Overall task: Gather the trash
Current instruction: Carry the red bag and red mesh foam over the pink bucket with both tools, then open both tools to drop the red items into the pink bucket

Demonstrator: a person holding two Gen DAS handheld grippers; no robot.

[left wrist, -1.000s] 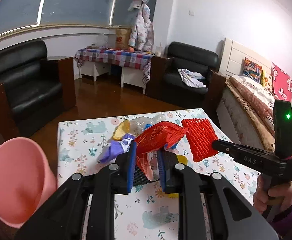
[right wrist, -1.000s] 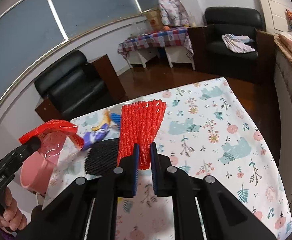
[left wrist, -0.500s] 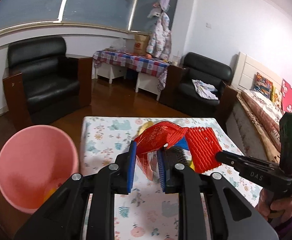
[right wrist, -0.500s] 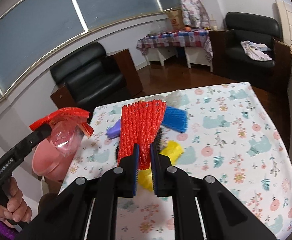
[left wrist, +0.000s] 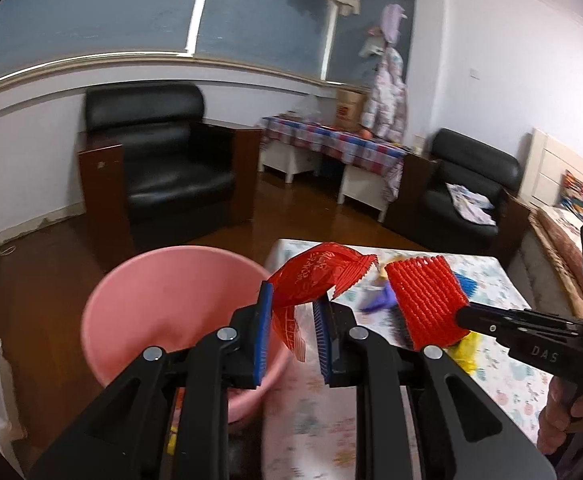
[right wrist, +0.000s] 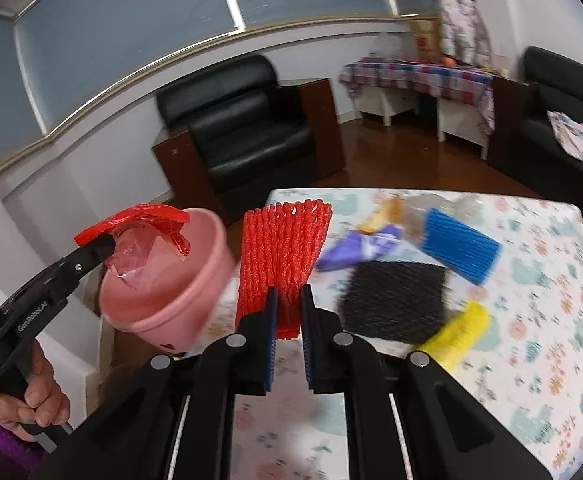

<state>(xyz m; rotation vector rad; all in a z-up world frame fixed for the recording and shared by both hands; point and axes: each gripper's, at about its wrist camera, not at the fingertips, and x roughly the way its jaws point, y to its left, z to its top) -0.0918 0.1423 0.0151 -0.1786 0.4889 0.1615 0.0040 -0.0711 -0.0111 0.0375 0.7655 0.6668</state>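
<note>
Pink bucket [left wrist: 171, 312]: smooth round plastic pail standing off the table's left edge; some yellow shows low beside or in it, too unclear to name. Left gripper [left wrist: 291, 332]: jaws a little apart, the red wrapper [left wrist: 315, 280] hanging between the blue ribbed pads; whether they are pinching it cannot be told for certain. The wrapper is thin crinkly film, red with a clear panel and a zigzag-cut edge, and in the right wrist view it hangs over the bucket's mouth, not yet dropped by the look of it. Right gripper [right wrist: 289, 320]: jaws nearly closed on the lower end of the red foam net [right wrist: 281, 264], a soft ribbed mesh sleeve held upright near the bucket. Table [right wrist: 551, 340]: cloth printed with flowers and animals, bearing a purple wrapper [right wrist: 355, 250], an orange-yellow scrap [right wrist: 383, 212], a black foam net [right wrist: 395, 300], a blue foam net [right wrist: 459, 244] and a yellow foam piece [right wrist: 459, 332]. Judgement: collection is at an early stage; two pieces in hand, five or so left on the table.
</note>
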